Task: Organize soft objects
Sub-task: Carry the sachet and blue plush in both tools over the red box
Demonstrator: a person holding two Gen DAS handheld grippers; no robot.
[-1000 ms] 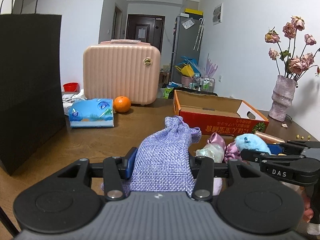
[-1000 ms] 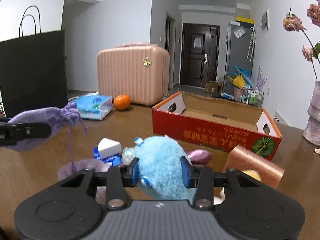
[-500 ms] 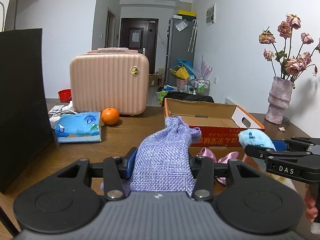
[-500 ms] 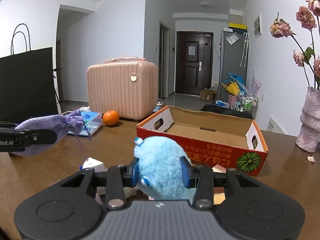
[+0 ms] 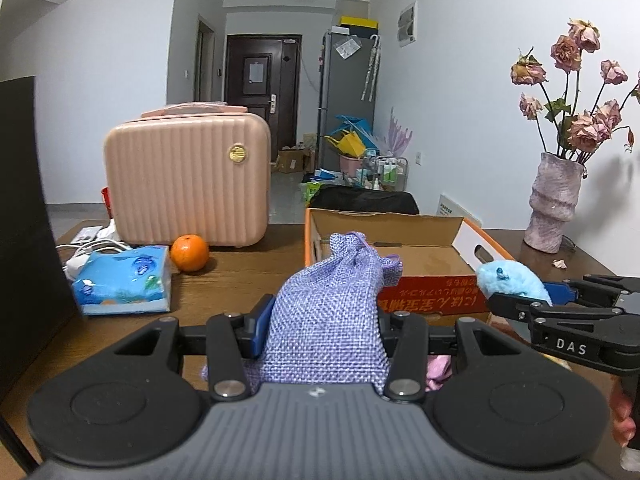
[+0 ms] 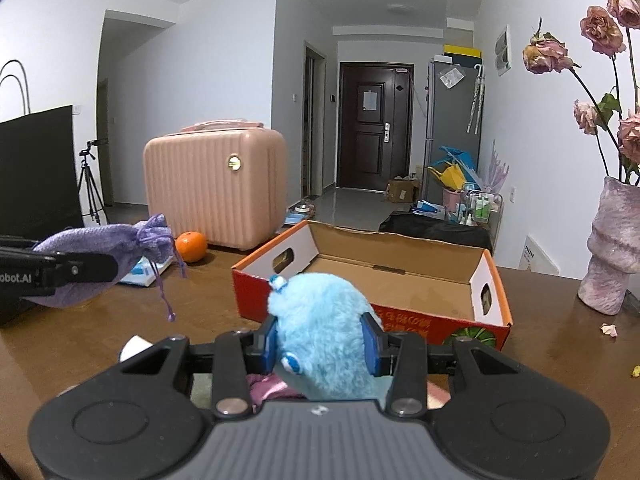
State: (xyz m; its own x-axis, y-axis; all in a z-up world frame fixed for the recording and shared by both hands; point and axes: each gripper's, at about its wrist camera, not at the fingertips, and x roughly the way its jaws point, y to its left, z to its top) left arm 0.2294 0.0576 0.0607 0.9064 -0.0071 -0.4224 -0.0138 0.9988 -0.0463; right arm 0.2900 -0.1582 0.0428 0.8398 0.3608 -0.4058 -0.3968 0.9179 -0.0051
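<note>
Left gripper [image 5: 320, 330]: fingers clenched on a lilac pouch [image 5: 332, 312], which is held clear of the table [image 5: 236, 276] with its gathered neck pointing forward toward the box [image 5: 432, 298]. From the right wrist view the same pouch [image 6: 104, 256] hangs at the left, its drawstring dangling below the neck, well above the table surface.

Right gripper [image 6: 322, 344]: fingers clenched on a blue plush toy [image 6: 324, 332], gripped at both sides by the blue pads [image 6: 271, 340]. The toy is raised, in front of the near wall of the box [image 6: 400, 316]. In the left wrist view the toy [image 5: 510, 278] shows at the right, level with the box's near right corner.

The box is an open, red-sided carton; the part of its floor that shows is bare cardboard. Pink fabric items [image 6: 272, 386] lie on the table below the right gripper, partly hidden by it.

Other items on the table: pink case [image 5: 188, 176] at the far side, orange [image 5: 190, 252] just in front of it, tissue pack [image 5: 124, 280] beside the orange, black bag [image 5: 24, 220] at the left edge, vase [image 5: 554, 204] of dried roses at the right.
</note>
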